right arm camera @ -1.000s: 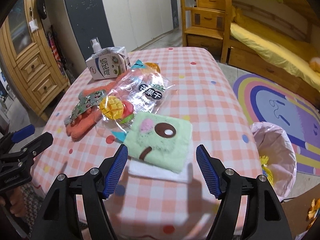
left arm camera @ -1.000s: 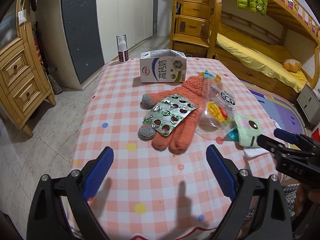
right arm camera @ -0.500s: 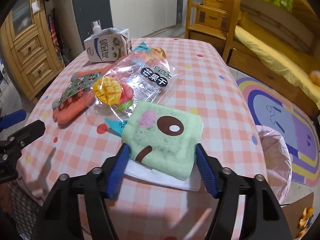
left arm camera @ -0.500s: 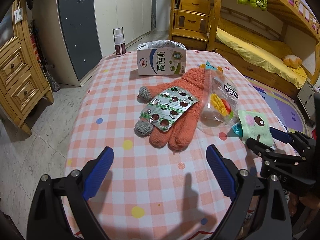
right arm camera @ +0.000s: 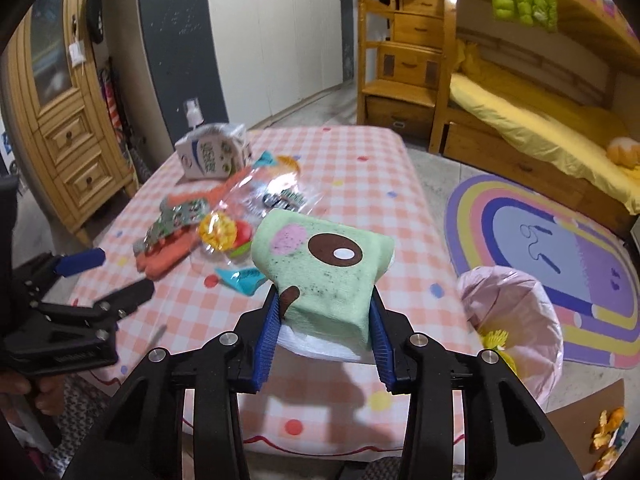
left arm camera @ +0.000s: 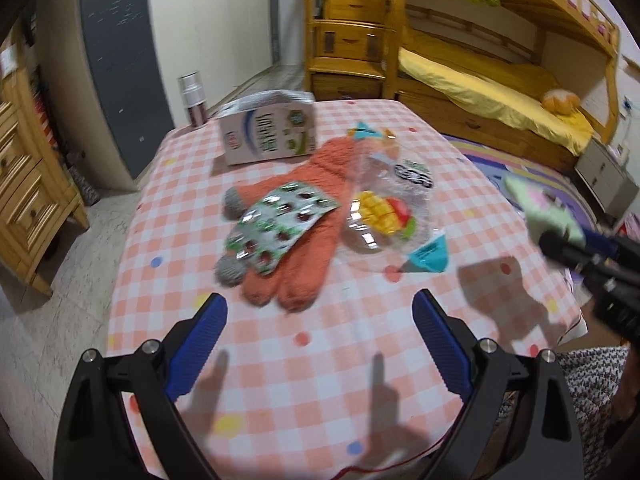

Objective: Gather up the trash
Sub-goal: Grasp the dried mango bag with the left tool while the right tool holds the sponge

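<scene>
My right gripper (right arm camera: 324,312) is shut on a green tissue pack (right arm camera: 324,264) with a cartoon face and holds it above the table's near right edge; the pack also shows at the right of the left wrist view (left arm camera: 540,204). My left gripper (left arm camera: 318,344) is open and empty above the table's front. On the checked tablecloth (left arm camera: 320,360) lie a blister pack (left arm camera: 276,226) on an orange glove (left arm camera: 308,236), a clear mango snack bag (left arm camera: 394,208) and a milk carton (left arm camera: 268,130).
A bin lined with a pink bag (right arm camera: 516,316) stands on the floor right of the table. A spray bottle (left arm camera: 194,98) stands at the table's far left corner. A bunk bed (left arm camera: 480,80) and a wooden dresser (left arm camera: 28,184) flank the table.
My right gripper has closed on the green tissue pack and lifted it off the table. The left gripper has stayed open and shifted slightly.
</scene>
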`<state>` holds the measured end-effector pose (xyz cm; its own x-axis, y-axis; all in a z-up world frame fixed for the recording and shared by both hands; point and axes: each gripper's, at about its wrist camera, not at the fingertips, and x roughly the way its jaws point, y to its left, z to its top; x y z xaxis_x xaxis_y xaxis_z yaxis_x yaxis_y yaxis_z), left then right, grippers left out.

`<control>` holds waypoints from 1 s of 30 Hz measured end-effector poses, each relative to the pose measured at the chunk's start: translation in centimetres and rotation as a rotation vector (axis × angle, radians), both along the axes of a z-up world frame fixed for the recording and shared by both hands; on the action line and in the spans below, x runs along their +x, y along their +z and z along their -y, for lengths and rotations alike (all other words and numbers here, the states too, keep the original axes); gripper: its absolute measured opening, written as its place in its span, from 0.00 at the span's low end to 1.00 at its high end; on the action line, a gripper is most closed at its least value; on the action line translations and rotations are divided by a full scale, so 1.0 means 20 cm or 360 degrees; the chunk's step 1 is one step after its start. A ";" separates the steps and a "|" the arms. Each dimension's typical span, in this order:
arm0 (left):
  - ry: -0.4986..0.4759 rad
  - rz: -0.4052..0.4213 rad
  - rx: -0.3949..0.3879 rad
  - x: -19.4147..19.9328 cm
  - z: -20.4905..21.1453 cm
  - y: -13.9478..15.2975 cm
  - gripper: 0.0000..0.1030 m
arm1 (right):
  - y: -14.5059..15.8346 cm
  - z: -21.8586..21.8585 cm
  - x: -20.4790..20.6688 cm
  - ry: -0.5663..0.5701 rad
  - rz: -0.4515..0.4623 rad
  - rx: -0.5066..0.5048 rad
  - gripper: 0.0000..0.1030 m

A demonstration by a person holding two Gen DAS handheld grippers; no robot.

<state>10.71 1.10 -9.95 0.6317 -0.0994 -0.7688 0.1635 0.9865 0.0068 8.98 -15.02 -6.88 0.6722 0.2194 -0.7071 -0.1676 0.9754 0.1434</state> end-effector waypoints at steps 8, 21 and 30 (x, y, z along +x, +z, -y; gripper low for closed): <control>-0.0149 -0.0032 0.0055 0.17 0.21 -0.05 0.93 | -0.03 0.17 0.04 -0.0104 -0.0003 0.0090 0.41; -0.0183 -0.0183 -0.0004 0.43 0.25 -0.15 0.81 | -0.08 0.24 0.06 -0.0115 -0.0031 0.0203 0.42; -0.0244 -0.0138 0.0068 0.43 0.28 -0.14 0.51 | -0.09 0.24 0.07 -0.0109 -0.0049 0.0221 0.42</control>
<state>19.33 -4.42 -12.85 0.5431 -0.1557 -0.8251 0.3138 0.9491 0.0274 10.38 -19.90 -8.73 0.6676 0.2707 -0.6936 -0.0949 0.9549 0.2814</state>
